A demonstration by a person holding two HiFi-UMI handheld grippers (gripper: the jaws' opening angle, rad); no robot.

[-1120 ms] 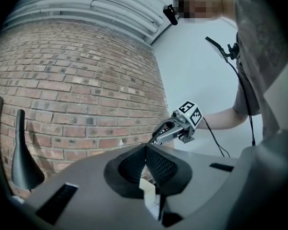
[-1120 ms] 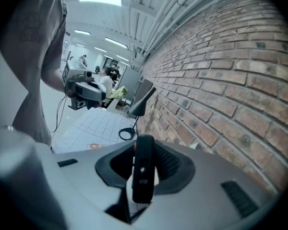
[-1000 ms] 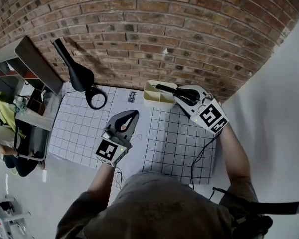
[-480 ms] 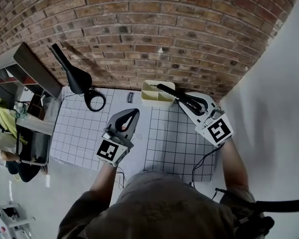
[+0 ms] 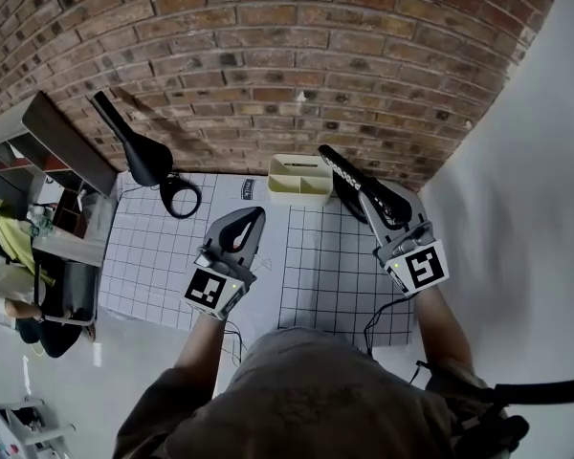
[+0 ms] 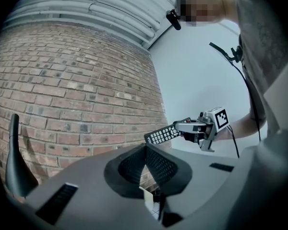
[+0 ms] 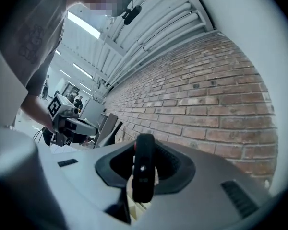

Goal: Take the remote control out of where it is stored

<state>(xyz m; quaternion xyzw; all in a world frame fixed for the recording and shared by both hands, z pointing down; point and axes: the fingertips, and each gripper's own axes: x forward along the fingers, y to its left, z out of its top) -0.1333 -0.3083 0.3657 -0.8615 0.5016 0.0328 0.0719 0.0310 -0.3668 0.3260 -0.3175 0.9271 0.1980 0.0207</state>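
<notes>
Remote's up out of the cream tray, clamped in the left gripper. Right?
Wrong gripper. The right gripper is shut on the remote control; the right gripper view shows it between that gripper's jaws. The left gripper holds nothing, with its jaws together. The rest stands: the remote is up out of the cream tray.

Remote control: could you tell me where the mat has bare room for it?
Bare mat lies between the left gripper and right gripper, before the organiser; also below the black ring. The back edge is crowded.
</notes>
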